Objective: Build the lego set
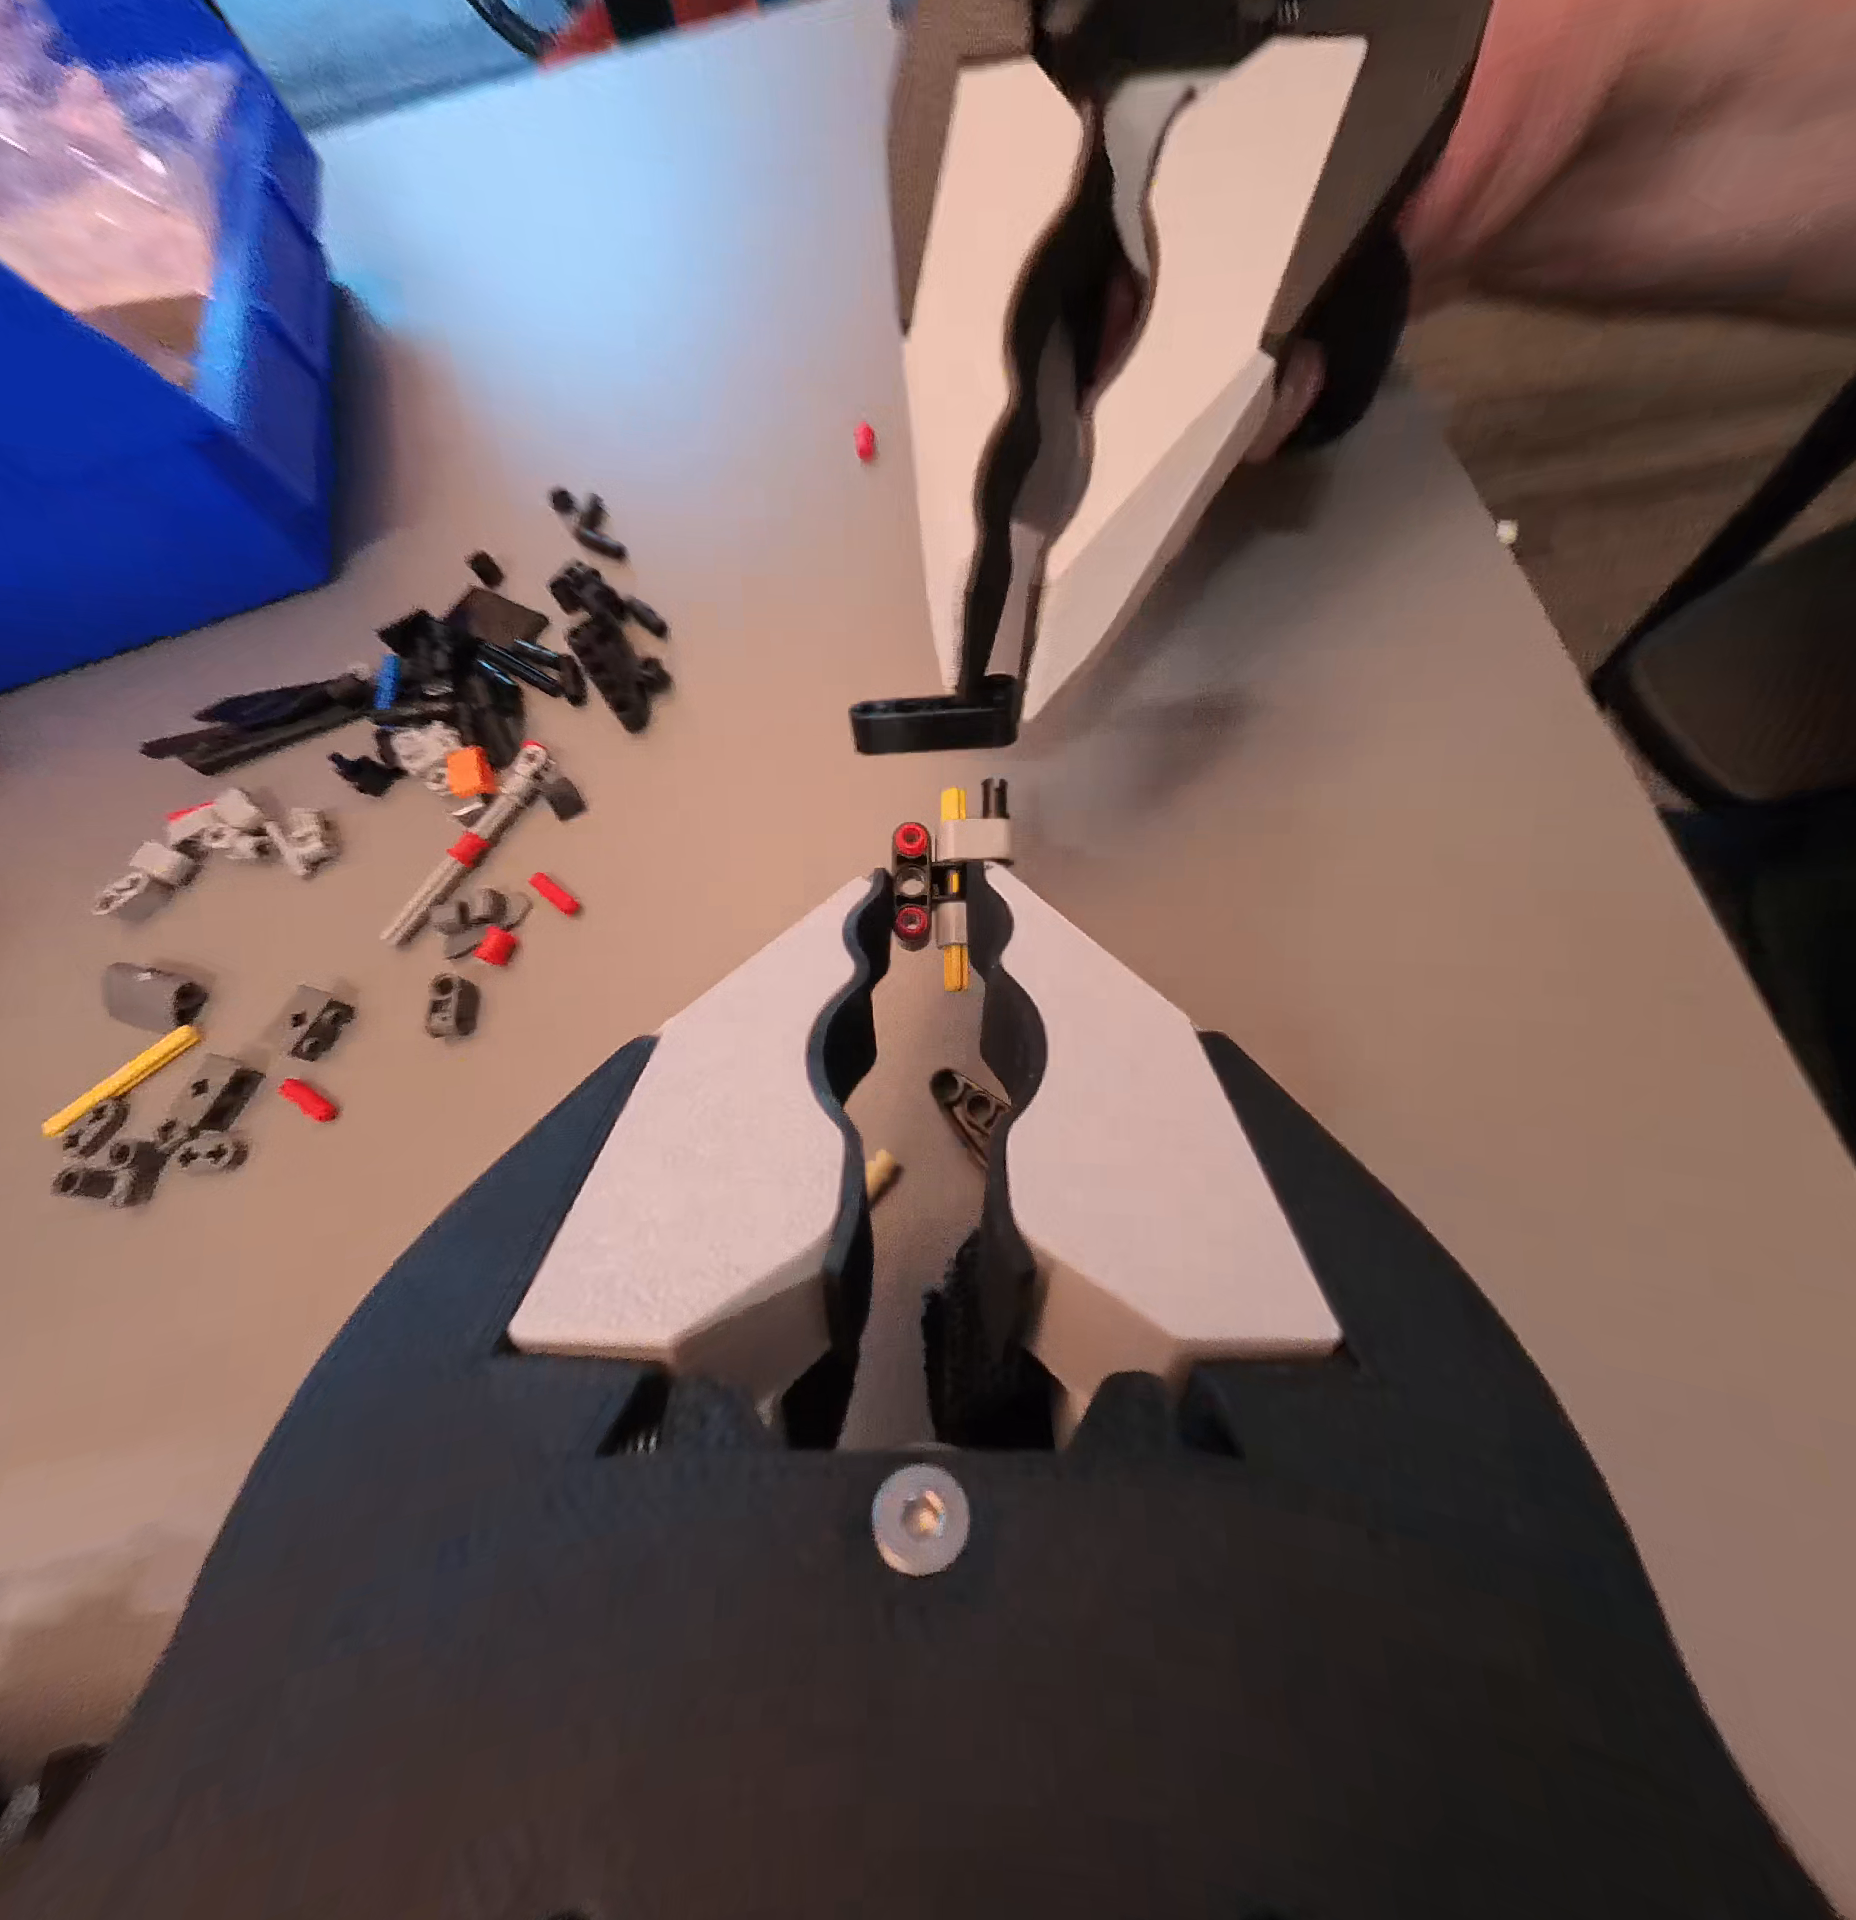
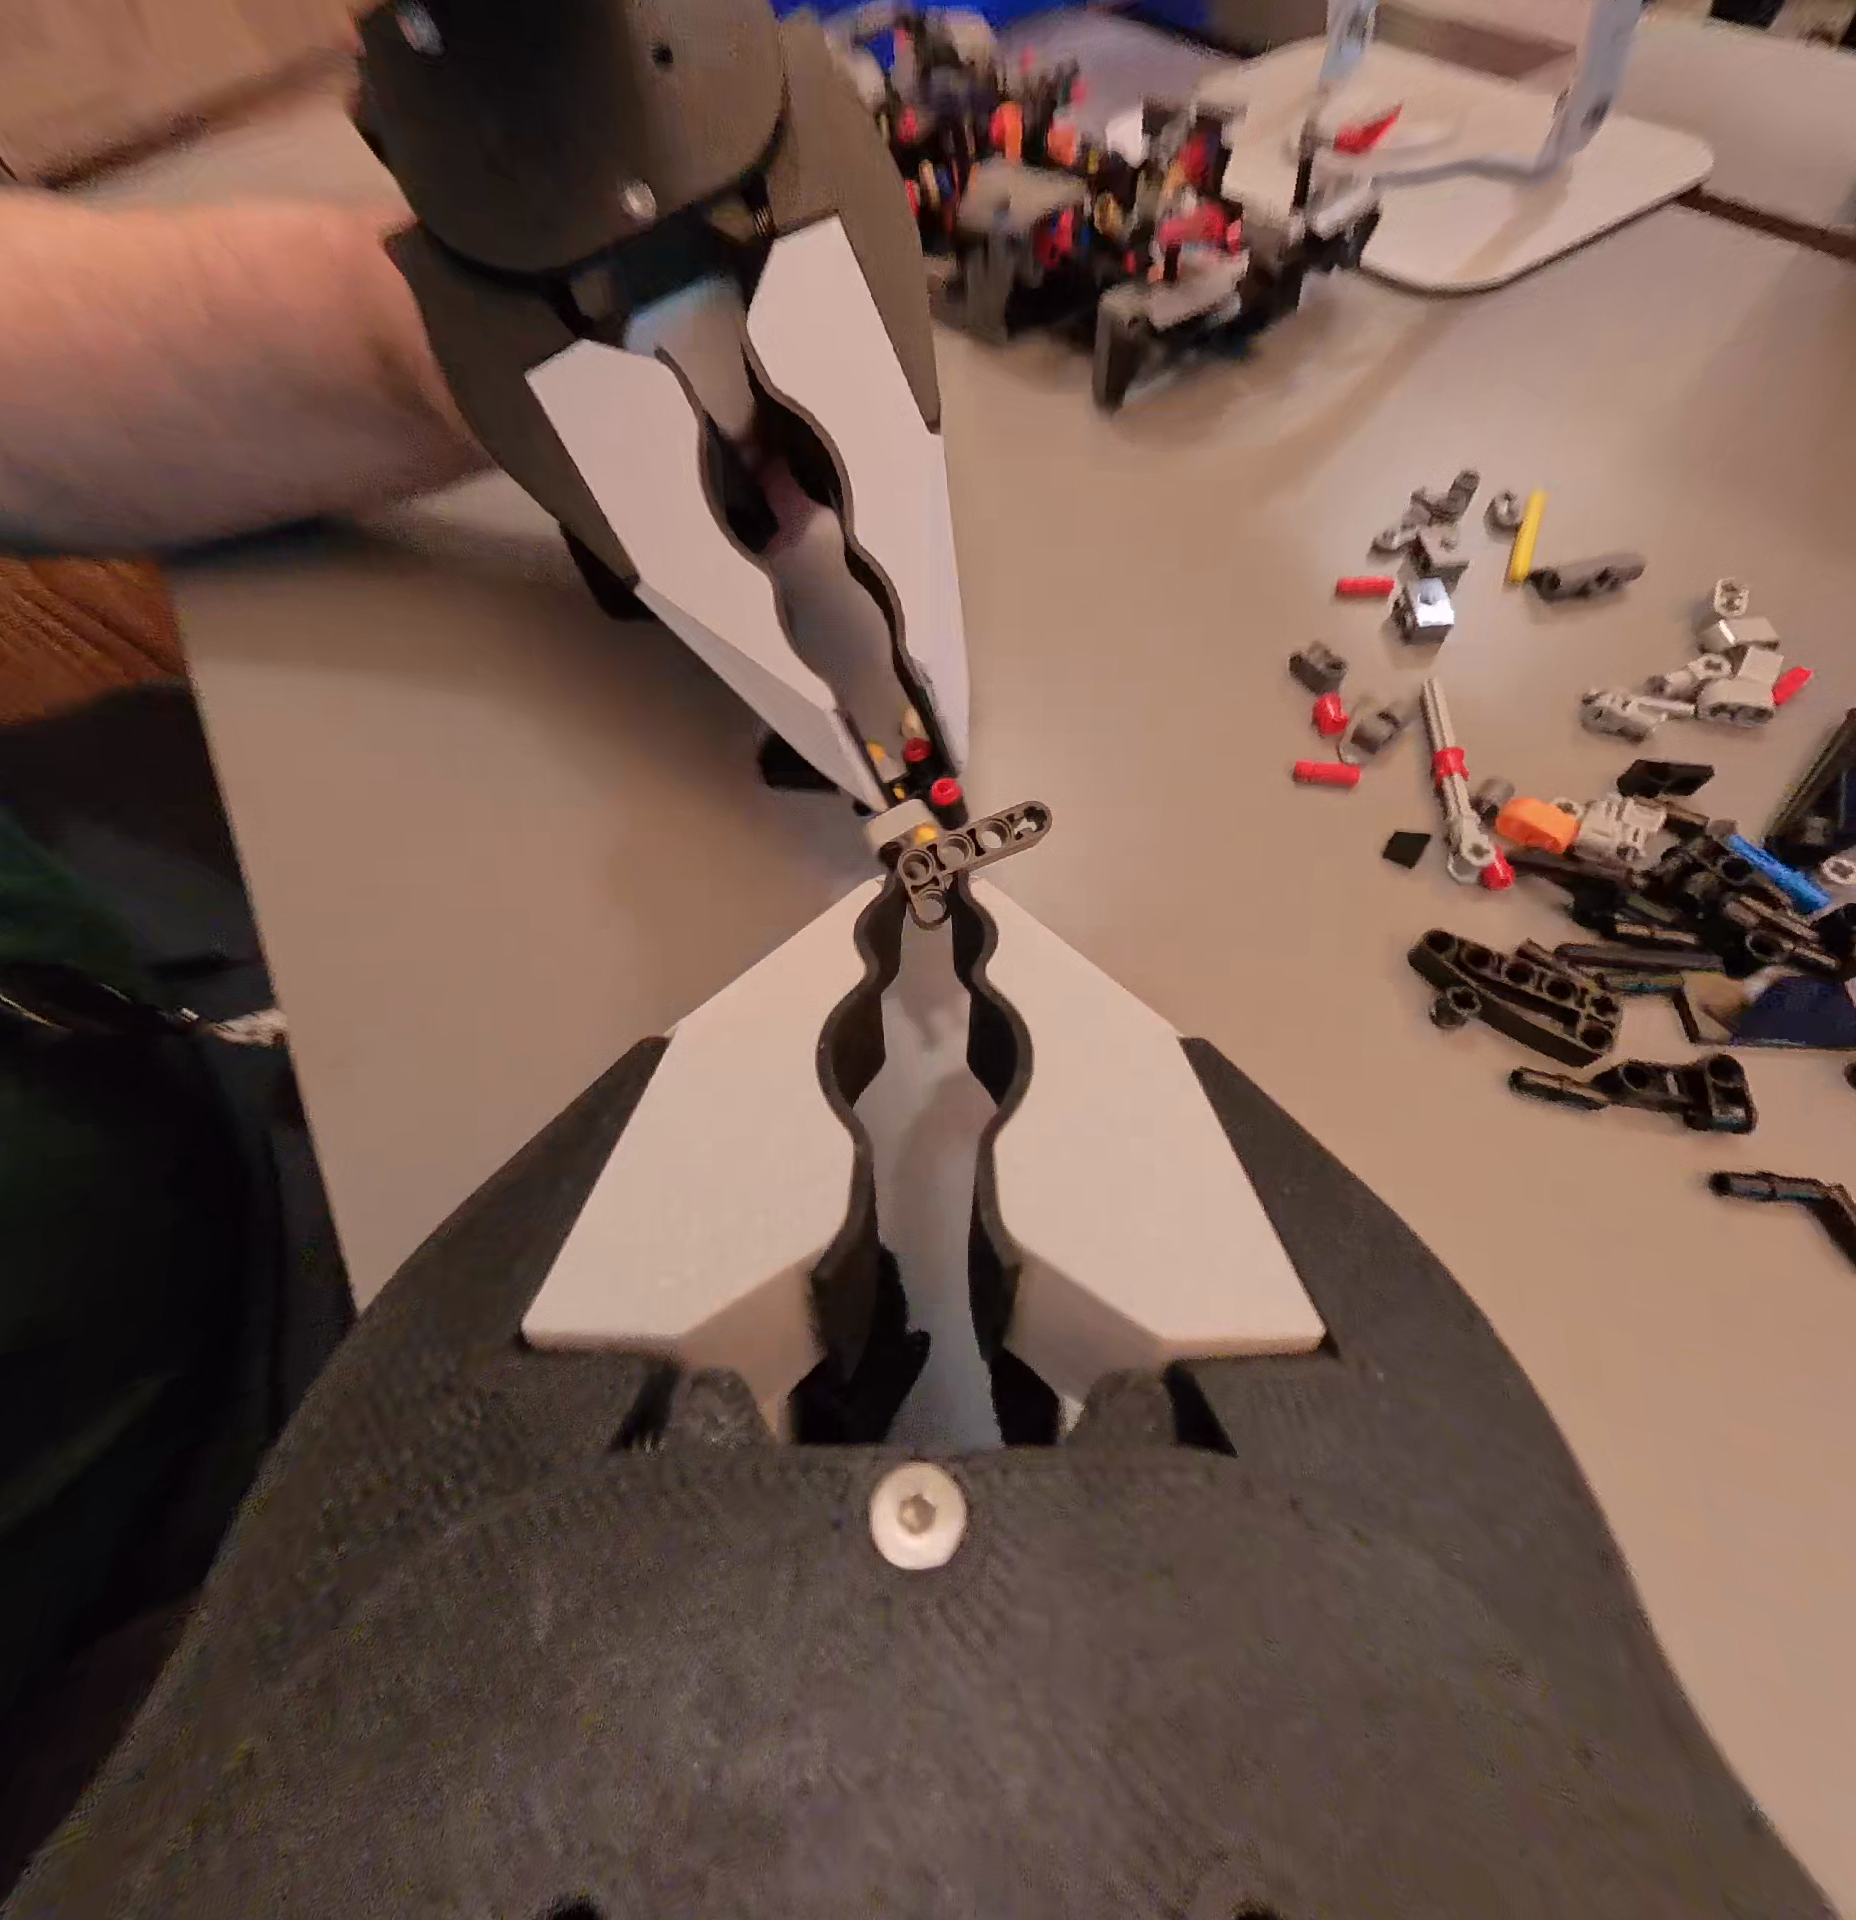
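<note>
1. Beige tabletop (image 1: 643,312) fills both views, with a blue bin (image 1: 124,468) at the far left in the left wrist view and a scatter of loose pieces (image 1: 415,790) to the left of the grippers.
2. Near centre, the left gripper (image 1: 929,914) pinches a small sub-assembly (image 1: 939,883) at its tips: a short black beam with red pins, grey connectors and a yellow axle (image 1: 953,966) running along the fingers.
3. A black pin (image 1: 995,795) stands up from the far end of that sub-assembly, pointing at the right gripper (image 1: 991,675).
4. The right gripper's jaws are pressed on one leg of a black L-shaped beam (image 1: 934,717), whose long axis lies left to right across the pin.
5. The beam sits just beyond the pin; the right wrist view suggests they may touch, so seating likely needs hole and pin lined up.
6. Far right in the right wrist view, a partly built model (image 2: 1132,218) waits on the table.
</note>
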The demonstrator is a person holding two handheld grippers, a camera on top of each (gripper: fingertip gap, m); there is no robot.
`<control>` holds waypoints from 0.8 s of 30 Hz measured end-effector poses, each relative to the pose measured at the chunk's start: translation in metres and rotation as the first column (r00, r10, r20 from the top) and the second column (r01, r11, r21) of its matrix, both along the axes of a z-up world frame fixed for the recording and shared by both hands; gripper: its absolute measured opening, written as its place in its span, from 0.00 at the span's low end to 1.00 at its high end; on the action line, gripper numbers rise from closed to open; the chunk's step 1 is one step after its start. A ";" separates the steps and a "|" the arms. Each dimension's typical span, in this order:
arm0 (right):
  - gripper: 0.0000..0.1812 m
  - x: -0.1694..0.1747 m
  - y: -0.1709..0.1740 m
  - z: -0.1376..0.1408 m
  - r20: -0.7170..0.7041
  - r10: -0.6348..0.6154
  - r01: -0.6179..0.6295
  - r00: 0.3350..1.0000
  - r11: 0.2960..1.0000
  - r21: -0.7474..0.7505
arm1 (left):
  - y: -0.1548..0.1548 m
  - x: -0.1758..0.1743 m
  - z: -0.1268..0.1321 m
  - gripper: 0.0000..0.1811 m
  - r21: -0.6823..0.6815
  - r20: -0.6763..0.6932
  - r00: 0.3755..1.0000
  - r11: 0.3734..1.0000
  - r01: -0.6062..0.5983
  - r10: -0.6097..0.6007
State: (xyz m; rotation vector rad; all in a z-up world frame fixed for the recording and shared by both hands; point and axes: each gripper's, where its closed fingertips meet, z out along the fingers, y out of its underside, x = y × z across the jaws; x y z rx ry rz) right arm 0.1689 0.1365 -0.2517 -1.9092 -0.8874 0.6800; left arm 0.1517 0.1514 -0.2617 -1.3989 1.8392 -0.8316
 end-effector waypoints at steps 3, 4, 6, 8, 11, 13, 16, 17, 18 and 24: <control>0.04 -0.003 -0.002 0.023 -0.135 0.016 -0.014 0.991 1.000 0.015 | 0.002 -0.006 0.027 0.07 -0.089 0.103 0.994 0.996 -0.027 0.037; 0.04 -0.006 -0.003 0.030 -0.179 0.027 -0.025 0.983 1.000 0.017 | 0.001 -0.009 0.037 0.07 -0.134 0.144 0.988 0.990 -0.039 0.059; 0.04 -0.016 -0.006 0.041 -0.267 0.064 -0.063 0.962 0.998 0.013 | 0.000 -0.017 0.053 0.07 -0.173 0.225 0.969 0.983 -0.068 0.107; 0.04 -0.025 -0.008 0.049 -0.318 0.098 -0.096 0.943 0.995 0.024 | -0.003 -0.028 0.057 0.06 -0.185 0.267 0.952 0.978 -0.101 0.149; 0.04 -0.041 -0.012 0.059 -0.386 0.167 -0.165 0.907 0.986 0.038 | -0.006 -0.044 0.065 0.06 -0.249 0.354 0.909 0.959 -0.136 0.220; 0.04 -0.050 -0.014 0.063 -0.434 0.202 -0.208 0.878 0.978 0.034 | -0.009 -0.052 0.070 0.07 -0.294 0.398 0.883 0.946 -0.134 0.248; 0.04 -0.059 -0.012 0.069 -0.500 0.218 -0.234 0.838 0.972 0.033 | -0.012 -0.056 0.071 0.07 -0.329 0.423 0.863 0.934 -0.138 0.277; 0.04 -0.061 -0.012 0.071 -0.523 0.220 -0.238 0.823 0.971 0.033 | -0.012 -0.057 0.072 0.07 -0.336 0.437 0.853 0.932 -0.140 0.286; 0.04 -0.063 -0.011 0.072 -0.534 0.223 -0.240 0.816 0.970 0.038 | -0.013 -0.058 0.073 0.07 -0.341 0.447 0.847 0.930 -0.136 0.288; 0.04 -0.069 -0.011 0.077 -0.566 0.231 -0.240 0.791 0.969 0.061 | -0.008 -0.064 0.075 0.07 -0.337 0.471 0.833 0.932 -0.133 0.289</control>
